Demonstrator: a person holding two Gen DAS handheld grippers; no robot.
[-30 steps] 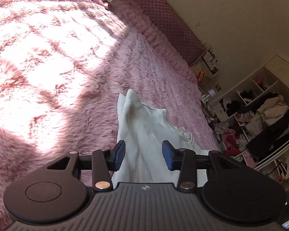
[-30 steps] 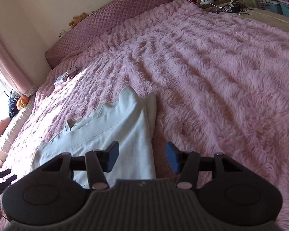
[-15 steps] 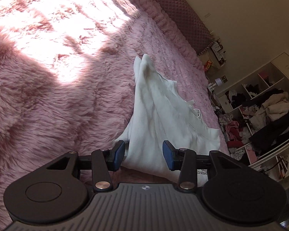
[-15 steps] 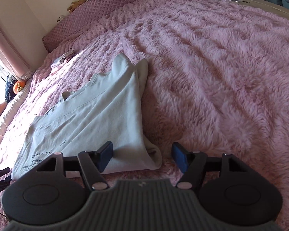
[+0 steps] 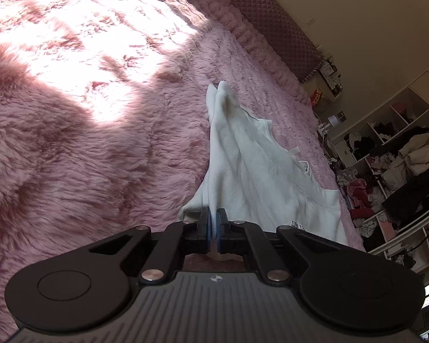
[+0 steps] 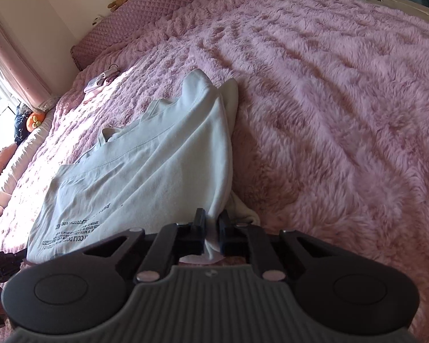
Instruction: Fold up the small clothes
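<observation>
Low centre of both frames, left gripper (image 5: 213,226) and right gripper (image 6: 212,227) jaws clamped on white shirt (image 6: 146,168) hem edges, bare pink bed (image 6: 343,100) at right.

Each of the two handheld tools is built alike: a grey ribbed housing is seen at 6 o'clock, flanked at 4 and 8 o'clock by matt black lobes stamped with round discs. Black linkage arms are pinned by silver rivets. On the left gripper (image 5: 214,230) blue pads (image 5: 208,228) line the jaws; the right gripper (image 6: 212,230) carries a small emblem on the housing.
</observation>
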